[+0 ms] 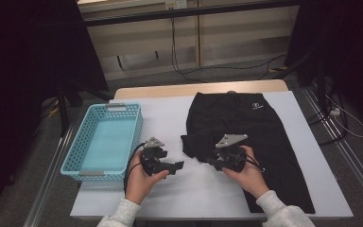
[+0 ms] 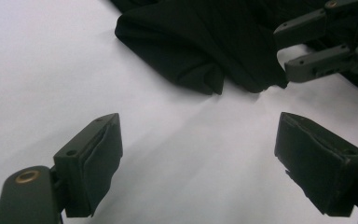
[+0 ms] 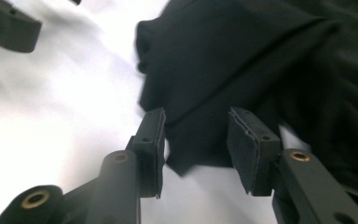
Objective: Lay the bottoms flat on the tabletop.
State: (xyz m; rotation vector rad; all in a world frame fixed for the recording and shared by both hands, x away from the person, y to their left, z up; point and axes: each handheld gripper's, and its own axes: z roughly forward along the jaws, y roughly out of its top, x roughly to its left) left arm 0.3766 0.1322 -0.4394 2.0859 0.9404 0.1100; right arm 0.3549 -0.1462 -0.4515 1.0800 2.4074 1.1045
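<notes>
While both hands hover low, black fabric garment (image 1: pixel 246 137) spread flat on the white surface (image 1: pixel 203 189), right gripper (image 3: pixel 196 140) fingers partly spread around its folded corner, left gripper (image 2: pixel 198 158) fingers spread wide over bare surface, turquoise perforated plastic basket (image 1: pixel 105 139) at left.

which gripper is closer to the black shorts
The right gripper: its open jaws straddle the folded edge of the black shorts. The left gripper is open over bare white table.

Black grippers (image 1: pixel 179 166) with brass-eyed jaws, grey triangular plates, pale sleeves (image 1: pixel 123 213).
</notes>
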